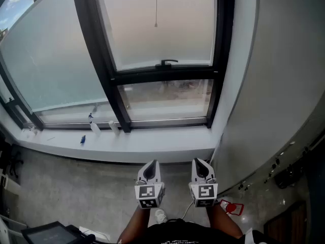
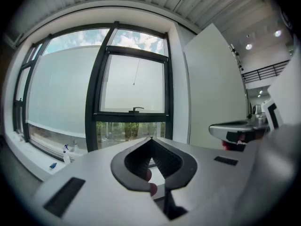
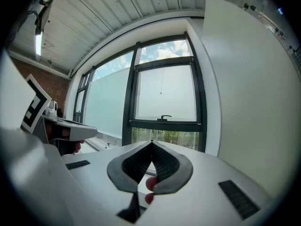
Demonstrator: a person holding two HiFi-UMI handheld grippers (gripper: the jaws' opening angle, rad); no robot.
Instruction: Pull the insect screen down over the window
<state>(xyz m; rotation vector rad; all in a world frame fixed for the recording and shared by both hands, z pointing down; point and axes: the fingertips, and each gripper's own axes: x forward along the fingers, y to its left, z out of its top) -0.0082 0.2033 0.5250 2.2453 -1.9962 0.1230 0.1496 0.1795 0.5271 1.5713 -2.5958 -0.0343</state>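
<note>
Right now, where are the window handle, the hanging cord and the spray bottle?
window handle (image 1: 166,63), head view, middle of its black lever
hanging cord (image 1: 156,6), head view, along its string
spray bottle (image 1: 95,127), head view, its pale body

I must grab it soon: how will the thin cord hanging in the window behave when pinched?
The cord hangs thin and straight, so it is probably limp and light, apt to swing away when nudged. The small knob at its end may keep a pinch from slipping off.
</note>
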